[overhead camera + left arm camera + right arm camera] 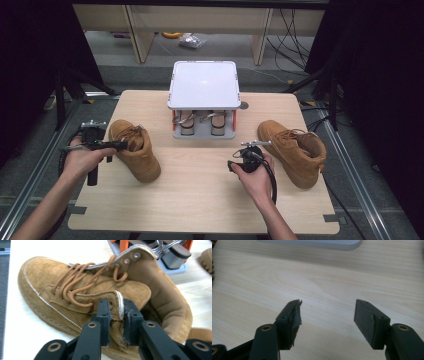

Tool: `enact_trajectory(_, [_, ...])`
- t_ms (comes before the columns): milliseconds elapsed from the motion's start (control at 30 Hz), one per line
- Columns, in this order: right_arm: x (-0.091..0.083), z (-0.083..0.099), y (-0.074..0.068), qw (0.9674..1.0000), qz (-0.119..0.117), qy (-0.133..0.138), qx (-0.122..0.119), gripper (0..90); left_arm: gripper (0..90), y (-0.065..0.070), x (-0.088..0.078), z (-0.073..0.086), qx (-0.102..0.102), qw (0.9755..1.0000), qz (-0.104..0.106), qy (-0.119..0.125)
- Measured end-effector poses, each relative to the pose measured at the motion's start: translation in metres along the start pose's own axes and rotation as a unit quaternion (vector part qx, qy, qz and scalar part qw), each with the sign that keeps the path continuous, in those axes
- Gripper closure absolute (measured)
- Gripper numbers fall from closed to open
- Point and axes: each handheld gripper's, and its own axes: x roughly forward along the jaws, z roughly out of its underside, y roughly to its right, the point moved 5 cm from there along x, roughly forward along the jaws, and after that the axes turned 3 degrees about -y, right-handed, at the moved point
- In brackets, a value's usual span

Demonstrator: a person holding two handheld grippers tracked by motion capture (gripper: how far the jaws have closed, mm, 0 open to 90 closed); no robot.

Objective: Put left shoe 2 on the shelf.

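A grey rack [204, 95] with a flat white top stands at the middle of the table's [200, 200] far edge, two shoe trees hanging under it. It sits between the two tan boots, close behind both grippers.

The left boot [136, 149] lies near the table's left edge. Its long axis runs diagonally, the toe toward the near middle and the heel toward the far left corner. The left gripper [116, 315] is clamped on the edge of this boot's collar beside the laces, with the suede pinched between its jaws.

The right boot [294, 150] lies near the right edge; its toe seems to point toward the rack, though the view is small. The right gripper [248, 159] hovers over bare wood just left of it, jaws wide apart with nothing between them.

The near half of the table is open.
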Motion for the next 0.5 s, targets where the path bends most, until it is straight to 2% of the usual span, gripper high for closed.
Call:
enact_trajectory(33, [0.000,0.001,0.001,0.9999,0.011,-0.002,0.005,38.9,78.6,-0.003,-0.002,0.000,0.007,0.9999,-0.005,-0.006])
enact_trajectory(167, [0.001,0.001,0.001,1.0000,0.001,0.002,-0.006,38.9,79.7,-0.010,-0.007,-0.002,0.015,0.9997,-0.018,-0.010])
enact_trajectory(200, [0.001,0.002,-0.002,0.9999,-0.001,-0.001,0.014,38.9,79.9,-0.014,-0.010,-0.002,0.016,0.9995,-0.024,-0.012])
enact_trajectory(233, [0.001,0.002,-0.002,0.9999,0.001,-0.006,0.015,38.9,80.2,-0.018,-0.012,-0.003,0.018,0.9993,-0.030,-0.013])
enact_trajectory(267, [0.001,0.001,-0.003,0.9998,-0.004,-0.004,0.017,38.9,80.4,-0.021,-0.013,-0.003,0.018,0.9990,-0.040,-0.007])
enact_trajectory(300, [0.001,0.002,-0.002,0.9999,0.005,-0.007,0.015,38.9,80.5,-0.031,-0.017,-0.004,0.023,0.9980,-0.058,-0.010])
enact_trajectory(333, [0.001,0.002,-0.002,0.9999,0.005,-0.007,0.015,38.9,80.5,-0.031,-0.017,-0.004,0.023,0.9980,-0.058,-0.010])
enact_trajectory(367, [0.001,0.001,-0.004,0.9998,-0.007,-0.005,0.016,38.9,80.5,-0.038,-0.020,-0.003,0.017,0.9977,-0.065,-0.015])
enact_trajectory(400, [0.001,0.001,-0.004,0.9998,-0.007,-0.005,0.016,38.9,80.3,-0.038,-0.020,-0.003,0.017,0.9977,-0.065,-0.015])
enact_trajectory(433, [0.002,0.002,-0.001,1.0000,0.002,-0.003,0.002,38.9,80.2,-0.041,-0.021,-0.002,0.012,0.9980,-0.062,-0.009])
enact_trajectory(500, [0.004,0.002,-0.002,1.0000,0.005,-0.003,0.003,38.9,79.1,-0.041,-0.021,-0.001,0.010,0.9981,-0.061,-0.004])
